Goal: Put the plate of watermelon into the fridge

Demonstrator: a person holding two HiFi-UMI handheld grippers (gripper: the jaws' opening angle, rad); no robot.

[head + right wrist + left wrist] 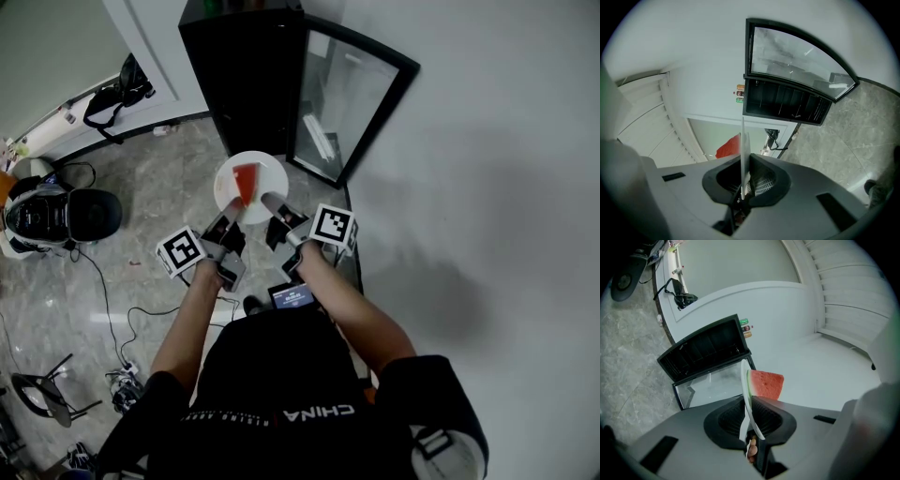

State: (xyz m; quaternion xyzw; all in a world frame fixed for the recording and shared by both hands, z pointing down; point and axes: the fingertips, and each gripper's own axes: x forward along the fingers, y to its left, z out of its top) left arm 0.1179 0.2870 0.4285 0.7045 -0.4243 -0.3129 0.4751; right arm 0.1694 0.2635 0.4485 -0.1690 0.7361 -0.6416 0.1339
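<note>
The person's black shirt (pixel 281 375) fills the bottom of the head view, with both forearms reaching out toward 12 o'clock. A small lit screen (pixel 292 296) sits just above the chest.

The left claw (pixel 228 217) and the right claw (pixel 274 208) each carry a marker cube, the left cube (pixel 181 251) at 9 o'clock of the hands and the right cube (pixel 334 227) at 3 o'clock. Both claws are closed on the white plate (pixel 250 181), the left on its rim at about 7 o'clock and the right at about 5 o'clock.

A red wedge of watermelon (pixel 246 181) lies on the plate near its middle. The plate is held in the air over the marble floor (pixel 141 187), just in front of the black fridge (pixel 244 66), which stands at 12 o'clock. It is not inside. The fridge's glass door (pixel 347 103) stands swung open toward 1 o'clock.

In the left gripper view the plate (pixel 749 399) shows edge-on, pinched between the jaws of the left claw (pixel 750 416), with the watermelon (pixel 765 384) on its 3 o'clock side. The open fridge (pixel 705 352) lies beyond at 10 o'clock.

In the right gripper view the jaws of the right claw (pixel 744 180) clamp the plate's (pixel 743 154) thin edge. The watermelon (pixel 729 146) peeks out at 9 o'clock, and the fridge (pixel 787 105) lies at 1 o'clock.

A black bag (pixel 117 94) lies on the floor at 10 o'clock.
</note>
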